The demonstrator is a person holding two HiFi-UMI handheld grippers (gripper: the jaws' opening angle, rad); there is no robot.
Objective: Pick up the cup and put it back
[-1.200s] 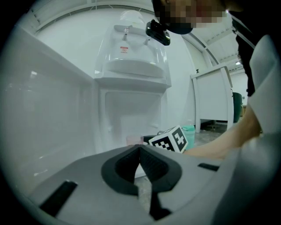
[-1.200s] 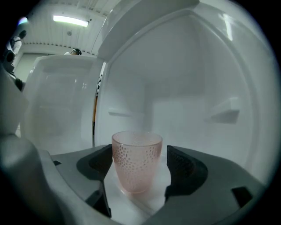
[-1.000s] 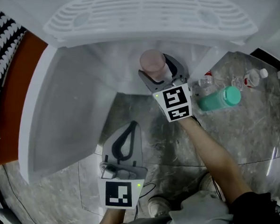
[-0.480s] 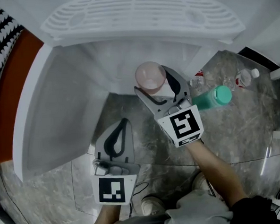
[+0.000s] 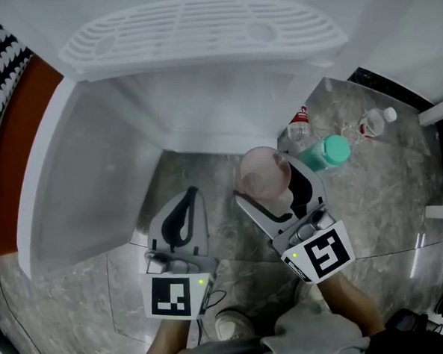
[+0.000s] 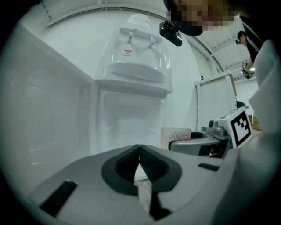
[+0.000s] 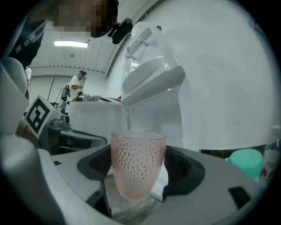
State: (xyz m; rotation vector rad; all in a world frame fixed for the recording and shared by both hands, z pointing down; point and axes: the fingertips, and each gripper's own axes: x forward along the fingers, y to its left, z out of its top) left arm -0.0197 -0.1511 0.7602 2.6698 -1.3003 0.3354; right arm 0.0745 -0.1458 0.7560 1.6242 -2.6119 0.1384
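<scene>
Moved: cup (image 5: 263,171) pulled back from cabinet (image 5: 94,180), clamped by right gripper (image 5: 274,184).
Right gripper view only: dimpled pink translucent wall.
Left gripper (image 6: 139,160): jaws together, empty.

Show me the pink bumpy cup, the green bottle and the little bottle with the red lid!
pink dimpled cup (image 7: 138,165): right gripper view, middle of its side.
teal bottle (image 5: 332,150): head view, on its wider end.
clear bottle with red cap (image 5: 299,115): head view, on the red cap.

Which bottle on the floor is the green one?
The middle bottle: it is solid teal-green. The red-topped bottle and the white-capped bottle beside it are clear.
</scene>
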